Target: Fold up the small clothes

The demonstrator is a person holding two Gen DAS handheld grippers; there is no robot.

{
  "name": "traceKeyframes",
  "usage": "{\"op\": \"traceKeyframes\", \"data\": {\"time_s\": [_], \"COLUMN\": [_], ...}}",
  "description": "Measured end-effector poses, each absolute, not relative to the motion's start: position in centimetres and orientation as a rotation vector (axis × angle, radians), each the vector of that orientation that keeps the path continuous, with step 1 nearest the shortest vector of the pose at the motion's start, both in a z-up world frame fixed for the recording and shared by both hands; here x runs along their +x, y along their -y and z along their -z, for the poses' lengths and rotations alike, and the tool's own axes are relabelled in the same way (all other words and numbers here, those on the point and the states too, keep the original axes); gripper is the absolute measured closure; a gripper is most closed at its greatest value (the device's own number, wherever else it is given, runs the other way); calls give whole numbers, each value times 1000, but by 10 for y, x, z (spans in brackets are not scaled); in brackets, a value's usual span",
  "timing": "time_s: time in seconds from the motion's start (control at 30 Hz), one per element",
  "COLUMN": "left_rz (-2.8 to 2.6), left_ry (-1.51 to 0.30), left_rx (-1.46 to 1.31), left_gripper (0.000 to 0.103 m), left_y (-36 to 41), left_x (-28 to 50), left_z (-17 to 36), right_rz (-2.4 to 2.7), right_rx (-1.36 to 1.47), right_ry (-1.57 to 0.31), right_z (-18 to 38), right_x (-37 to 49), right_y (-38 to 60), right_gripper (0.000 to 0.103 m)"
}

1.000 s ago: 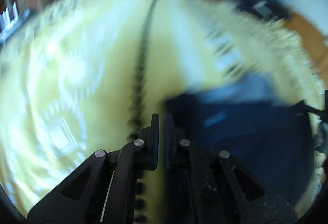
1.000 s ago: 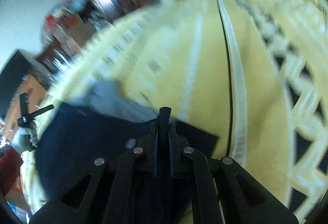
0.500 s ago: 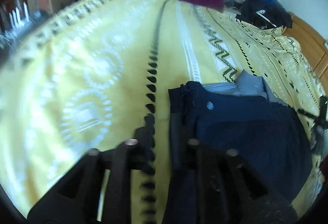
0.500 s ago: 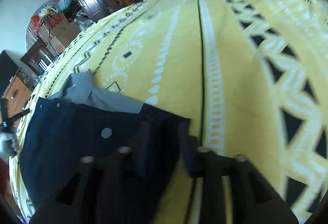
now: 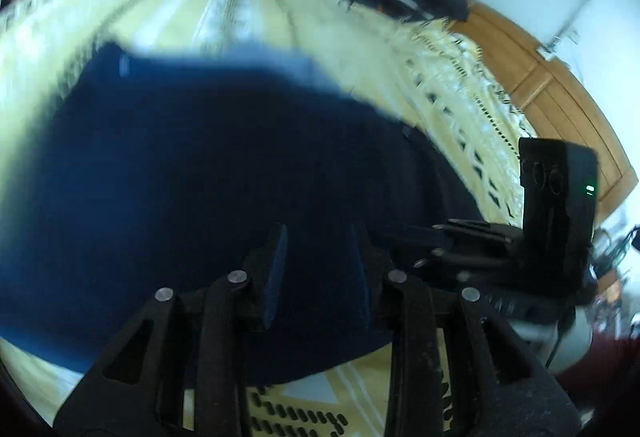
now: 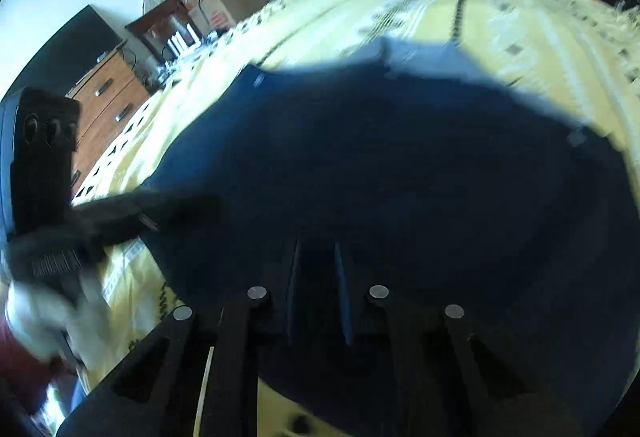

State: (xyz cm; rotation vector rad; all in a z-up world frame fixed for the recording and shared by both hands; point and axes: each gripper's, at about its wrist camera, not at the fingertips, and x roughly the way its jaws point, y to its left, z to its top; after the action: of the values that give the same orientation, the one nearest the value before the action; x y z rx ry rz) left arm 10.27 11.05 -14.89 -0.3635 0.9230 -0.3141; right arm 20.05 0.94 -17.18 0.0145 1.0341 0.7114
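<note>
Left wrist: left gripper (image 5: 318, 269) parted over navy garment (image 5: 200, 177); right gripper (image 6: 316, 285) parted, narrowing.

Moves the left claw (image 5: 318, 233) off the left edge of the navy garment (image 5: 200, 177) and across to above its dark middle, near the front hem. Shows its jaws, pinched together a second ago, just opening to a clear gap, with cloth only behind them and none pinched. Carries the right claw (image 6: 316, 249) likewise from the right corner inward over the garment. Shows its jaws, spread wide half a second ago, just closing to a narrower gap, pressing no cloth. Brings each claw into the other's view, close alongside. Fills both views with navy where mostly yellow bedspread (image 6: 520, 21) showed before.
</note>
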Motion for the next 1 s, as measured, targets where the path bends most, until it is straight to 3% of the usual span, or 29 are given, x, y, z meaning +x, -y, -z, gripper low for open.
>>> {"op": "traceKeyframes", "data": {"time_s": [0.03, 0.07, 0.1, 0.13, 0.4, 0.5, 0.57, 0.6, 0.63, 0.73, 0.83, 0.97, 1.0], "left_rz": [285, 257, 254, 246, -81, -178, -208, -228, -246, -350, -389, -455, -457], "left_ry": [-947, -960, -967, -964, -850, -821, -833, -843, -853, -915, -981, -993, -1003], "left_rx": [-374, -386, -451, -546, -736, -745, -651, -578, -505, -243, -115, -70, -114], "left_gripper": [75, 94, 103, 103, 103, 97, 82, 74, 60, 44, 32, 2, 0], "left_y": [-119, -131, -150, -173, -322, -344, -332, -324, -314, -287, -274, -274, -283], "left_x": [103, 98, 95, 92, 28, -4, -10, -13, -13, 2, 10, 9, 11], "left_z": [161, 168, 176, 180, 173, 164, 156, 150, 144, 142, 157, 172, 174], "right_rz": [-709, -703, -704, -712, -638, -533, -447, -392, -338, -115, 66, 133, 142], "right_rx": [15, 5, -1, 2, 46, 36, 13, 0, 2, -58, 3, 35, 18], "right_ry": [-1060, -1077, -1081, -1082, -1097, -1089, -1049, -1015, -981, -915, -970, -1036, -1029], "right_z": [181, 189, 194, 196, 201, 190, 175, 165, 157, 151, 170, 194, 193], "right_x": [200, 201, 202, 204, 215, 205, 191, 182, 174, 158, 150, 140, 136], "right_y": [-14, -16, -14, -10, 90, 138, 165, 180, 194, 228, 269, 289, 288], "right_gripper": [84, 86, 95, 103, 103, 99, 83, 70, 58, 39, 35, 31, 26]}}
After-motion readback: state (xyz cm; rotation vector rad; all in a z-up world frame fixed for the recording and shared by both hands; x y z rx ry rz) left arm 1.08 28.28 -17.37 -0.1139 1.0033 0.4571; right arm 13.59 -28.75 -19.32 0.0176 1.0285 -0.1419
